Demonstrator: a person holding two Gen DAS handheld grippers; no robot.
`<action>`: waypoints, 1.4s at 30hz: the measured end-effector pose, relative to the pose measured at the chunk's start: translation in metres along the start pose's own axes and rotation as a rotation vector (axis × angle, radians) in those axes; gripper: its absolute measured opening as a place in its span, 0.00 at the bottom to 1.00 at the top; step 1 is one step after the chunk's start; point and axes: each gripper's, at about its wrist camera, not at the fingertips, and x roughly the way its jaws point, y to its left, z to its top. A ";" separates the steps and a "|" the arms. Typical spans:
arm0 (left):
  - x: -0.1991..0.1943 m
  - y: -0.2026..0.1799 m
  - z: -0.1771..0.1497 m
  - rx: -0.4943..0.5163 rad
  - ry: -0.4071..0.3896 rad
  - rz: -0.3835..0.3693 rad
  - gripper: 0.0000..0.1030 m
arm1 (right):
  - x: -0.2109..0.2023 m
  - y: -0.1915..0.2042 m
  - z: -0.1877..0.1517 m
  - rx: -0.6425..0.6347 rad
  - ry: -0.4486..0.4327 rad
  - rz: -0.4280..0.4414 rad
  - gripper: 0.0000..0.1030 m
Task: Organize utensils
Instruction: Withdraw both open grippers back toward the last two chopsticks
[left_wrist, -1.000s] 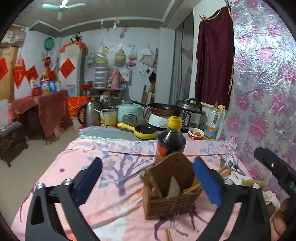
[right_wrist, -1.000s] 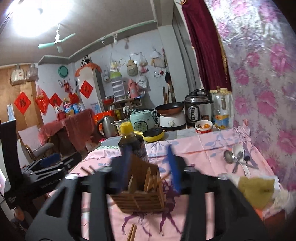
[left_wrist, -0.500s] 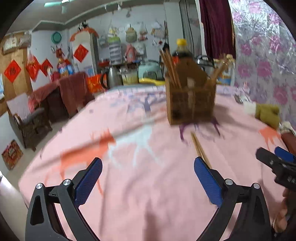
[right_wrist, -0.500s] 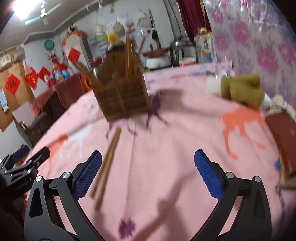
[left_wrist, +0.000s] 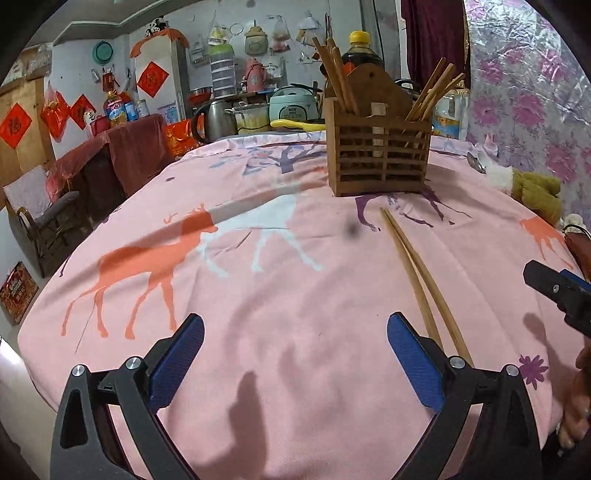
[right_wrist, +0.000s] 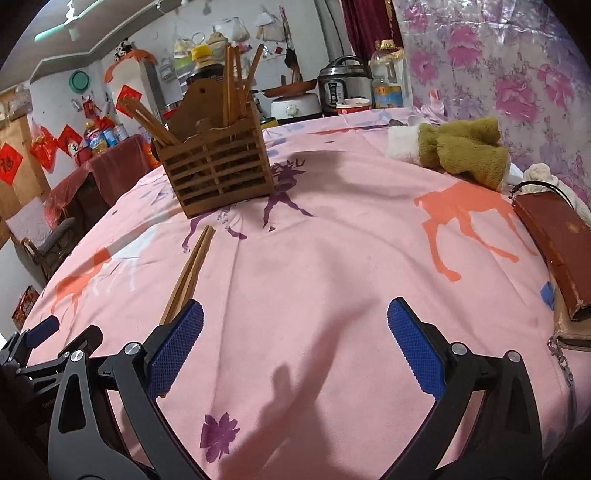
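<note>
A wooden slatted utensil holder (left_wrist: 380, 147) stands mid-table with several chopsticks upright in it; it also shows in the right wrist view (right_wrist: 218, 166). A loose pair of wooden chopsticks (left_wrist: 417, 273) lies flat on the pink cloth in front of it, also in the right wrist view (right_wrist: 188, 273). My left gripper (left_wrist: 295, 354) is open and empty low over the near table edge, the chopsticks' near end beside its right finger. My right gripper (right_wrist: 295, 350) is open and empty, the chopsticks' near end by its left finger.
A pink animal-print cloth (left_wrist: 258, 295) covers the table. A brown-green stuffed toy (right_wrist: 465, 151) and a dark red case (right_wrist: 554, 247) lie at the right. A soy sauce bottle (left_wrist: 360, 51) stands behind the holder. Cookers and a kettle (left_wrist: 210, 118) stand beyond.
Both grippers have drawn back from above the holder and dropped low to the near edge of the table. The right gripper, narrower a second ago, is now wide open.
</note>
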 end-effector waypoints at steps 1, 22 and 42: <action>-0.001 -0.001 0.000 0.003 -0.002 0.001 0.95 | 0.000 0.001 -0.001 -0.004 -0.001 0.001 0.94; -0.010 -0.022 -0.008 0.107 -0.038 -0.085 0.95 | 0.007 -0.012 -0.001 0.068 0.040 0.034 0.94; 0.039 -0.038 0.002 0.155 0.160 -0.142 0.96 | 0.010 -0.020 0.001 0.128 0.054 0.047 0.94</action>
